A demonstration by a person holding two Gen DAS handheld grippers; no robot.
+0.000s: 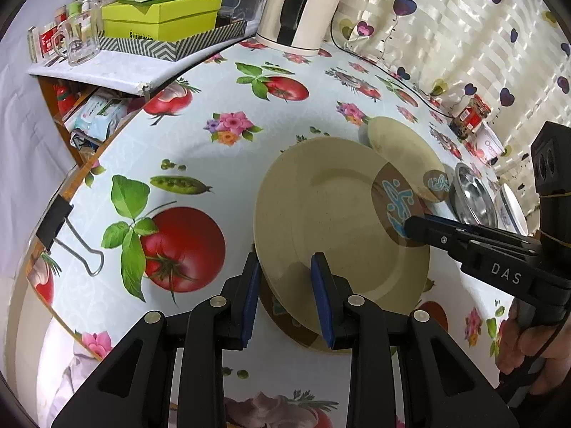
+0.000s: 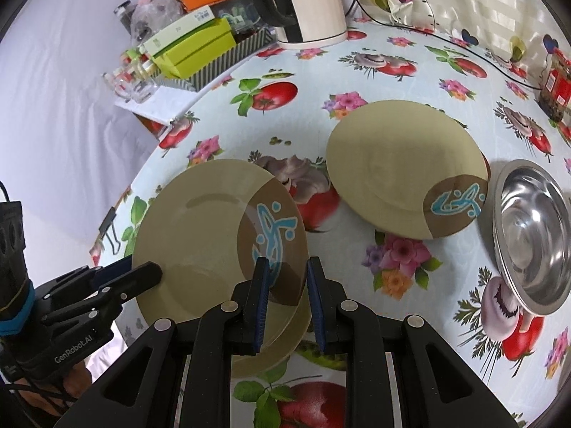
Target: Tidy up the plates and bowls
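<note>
A counter [image 2: 410, 82] draped in a cloth printed with tomatoes, flowers and pea pods fills both views, and we see it backed by a striped curtain [image 1: 464, 35] dotted with hearts. At its far edge stands a white electric kettle [image 2: 314, 3] with a black handle, beside a shelf piled with lime-green boxes [image 1: 160, 18] and glass mugs [image 1: 76, 41].

Nearest to us sits the beige plate [image 2: 200, 235] with a brown patch and blue motif, held tilted over a second plate of the same kind [image 2: 274, 349] that lies beneath it. We see both grippers clamped on the upper plate from opposite sides: the left gripper [image 1: 287, 299] has its blue pads pinching the plain rim, and the right gripper [image 2: 287, 303] bites the rim at the brown patch. In the left wrist view, the right gripper's fingers [image 1: 428, 228] reach onto the painted patch; a hand [image 1: 531, 349] grips its handle.

Farther back, a third beige plate [image 2: 403, 167] with the same motif rests on the cloth, well apart from the held one. Just beside it to the right lies a shallow steel bowl [image 2: 531, 235], and beyond that, the left wrist view shows a white bowl [image 1: 514, 210]. A red-labelled jar [image 2: 556, 85] stands near the curtain. A black binder clip [image 1: 57, 224] pins the cloth at the counter's left edge.
</note>
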